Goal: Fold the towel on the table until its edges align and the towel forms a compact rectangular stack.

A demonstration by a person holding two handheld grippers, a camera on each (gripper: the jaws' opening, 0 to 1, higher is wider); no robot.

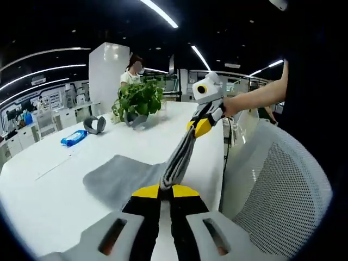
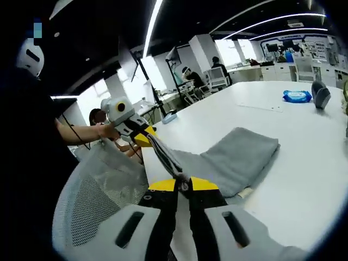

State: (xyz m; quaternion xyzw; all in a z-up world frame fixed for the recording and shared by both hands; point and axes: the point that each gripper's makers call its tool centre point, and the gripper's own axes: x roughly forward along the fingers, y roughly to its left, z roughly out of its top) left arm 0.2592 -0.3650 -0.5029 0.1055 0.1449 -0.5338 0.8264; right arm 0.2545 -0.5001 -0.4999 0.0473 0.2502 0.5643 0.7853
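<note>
A grey towel (image 1: 120, 176) lies partly flat on the white table (image 1: 49, 190), near its edge. One edge of it is lifted and pulled taut into a bunched strip between both grippers. My left gripper (image 1: 166, 191) is shut on the near end of that strip. My right gripper (image 1: 200, 128), held by a hand, is shut on the far end, above the table edge. In the right gripper view, the right gripper (image 2: 184, 185) clamps the towel (image 2: 239, 155), and the left gripper (image 2: 142, 138) holds the strip's other end.
A potted plant (image 1: 138, 100), a grey curved object (image 1: 95, 124) and a blue wipes pack (image 1: 73, 138) sit further along the table. A white mesh chair (image 1: 277, 185) stands at the table edge beside the grippers. A person (image 1: 133, 68) stands behind the plant.
</note>
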